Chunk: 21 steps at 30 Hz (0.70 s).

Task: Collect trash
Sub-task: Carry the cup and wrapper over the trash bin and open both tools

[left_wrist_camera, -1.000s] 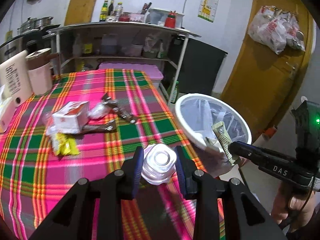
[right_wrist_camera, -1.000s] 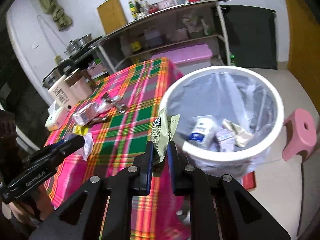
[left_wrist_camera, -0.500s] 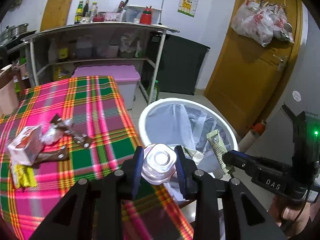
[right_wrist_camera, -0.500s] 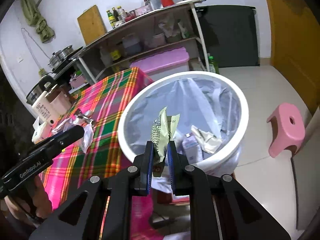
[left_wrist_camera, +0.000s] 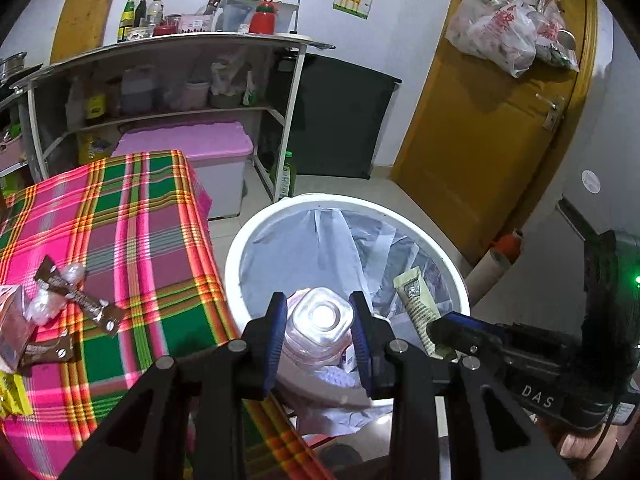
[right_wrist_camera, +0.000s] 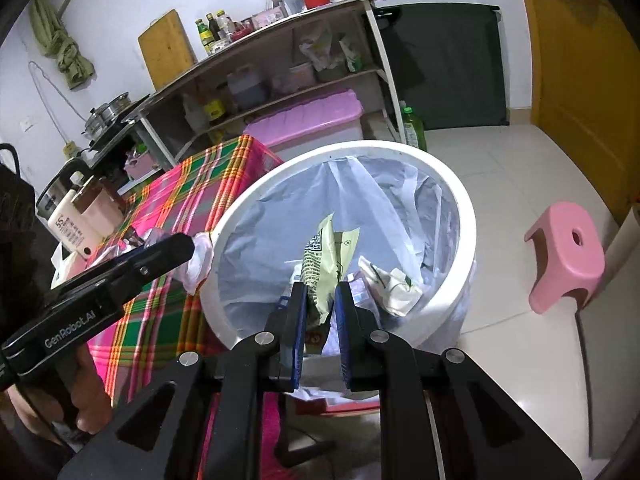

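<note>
My left gripper (left_wrist_camera: 319, 312) is shut on a crushed clear plastic bottle (left_wrist_camera: 318, 328) and holds it over the near rim of the white trash bin (left_wrist_camera: 440, 256). My right gripper (right_wrist_camera: 321, 298) is shut on a pale green snack wrapper (right_wrist_camera: 326, 258) and holds it above the bin's opening (right_wrist_camera: 460, 196), which is lined with a clear bag and holds several bits of trash. The wrapper (left_wrist_camera: 416, 304) and right gripper (left_wrist_camera: 434, 326) also show in the left wrist view. Brown wrappers (left_wrist_camera: 76, 302), a small carton (left_wrist_camera: 12, 328) and a yellow packet (left_wrist_camera: 12, 394) lie on the plaid tablecloth (left_wrist_camera: 120, 220).
A shelf rack (left_wrist_camera: 168, 72) with bottles and a pink-lidded box (left_wrist_camera: 192, 148) stand behind the table. A pink stool (right_wrist_camera: 568, 252) stands on the floor right of the bin. A yellow door (left_wrist_camera: 492, 120) with hanging bags is at right. A white bottle (right_wrist_camera: 72, 228) stands on the table.
Both grippers have moved from over the table's edge to over the bin, each still holding its item. The table trash has shifted left in view.
</note>
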Each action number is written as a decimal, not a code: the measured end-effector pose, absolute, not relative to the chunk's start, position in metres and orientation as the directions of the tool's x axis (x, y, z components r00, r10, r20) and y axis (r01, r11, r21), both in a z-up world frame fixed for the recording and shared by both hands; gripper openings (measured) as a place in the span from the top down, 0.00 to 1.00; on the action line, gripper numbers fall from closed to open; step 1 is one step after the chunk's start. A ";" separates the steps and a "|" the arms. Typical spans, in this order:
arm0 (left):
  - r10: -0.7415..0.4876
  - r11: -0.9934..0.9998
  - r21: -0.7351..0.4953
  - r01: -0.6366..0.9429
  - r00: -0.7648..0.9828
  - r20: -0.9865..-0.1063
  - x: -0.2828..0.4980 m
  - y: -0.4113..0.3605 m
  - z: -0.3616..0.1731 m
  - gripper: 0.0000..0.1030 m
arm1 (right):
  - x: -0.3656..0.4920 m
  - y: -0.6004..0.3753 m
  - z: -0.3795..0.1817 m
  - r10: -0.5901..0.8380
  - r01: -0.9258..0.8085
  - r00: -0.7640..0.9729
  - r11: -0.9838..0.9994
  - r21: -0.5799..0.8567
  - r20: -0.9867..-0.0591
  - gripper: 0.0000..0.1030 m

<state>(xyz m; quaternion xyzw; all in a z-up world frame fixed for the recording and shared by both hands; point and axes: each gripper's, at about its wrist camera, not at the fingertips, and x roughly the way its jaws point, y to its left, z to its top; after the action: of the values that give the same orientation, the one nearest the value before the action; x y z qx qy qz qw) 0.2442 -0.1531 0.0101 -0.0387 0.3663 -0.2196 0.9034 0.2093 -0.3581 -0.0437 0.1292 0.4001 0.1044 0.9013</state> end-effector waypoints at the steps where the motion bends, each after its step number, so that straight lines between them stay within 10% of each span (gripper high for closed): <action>1: -0.428 0.899 -0.232 0.371 0.633 -0.645 0.246 -0.154 0.010 0.68 | 0.211 -0.359 -0.045 0.292 -0.083 0.656 0.944 0.319 -0.696 0.82; 10: -0.432 0.897 -0.236 0.374 0.627 -0.648 0.251 -0.157 0.006 0.54 | 0.213 -0.362 -0.045 0.291 -0.069 0.664 0.941 0.331 -0.689 0.64; 21: -0.397 0.915 -0.210 0.346 0.671 -0.626 0.230 -0.146 0.018 0.54 | 0.200 -0.357 -0.035 0.297 -0.088 0.678 0.941 0.326 -0.673 0.64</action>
<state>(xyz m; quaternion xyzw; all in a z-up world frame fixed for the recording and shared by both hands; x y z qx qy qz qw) 0.2304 -0.1457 0.0182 -0.0366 0.3509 -0.2034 0.9133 0.1995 -0.3575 -0.0351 0.1347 0.3872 0.1061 0.9059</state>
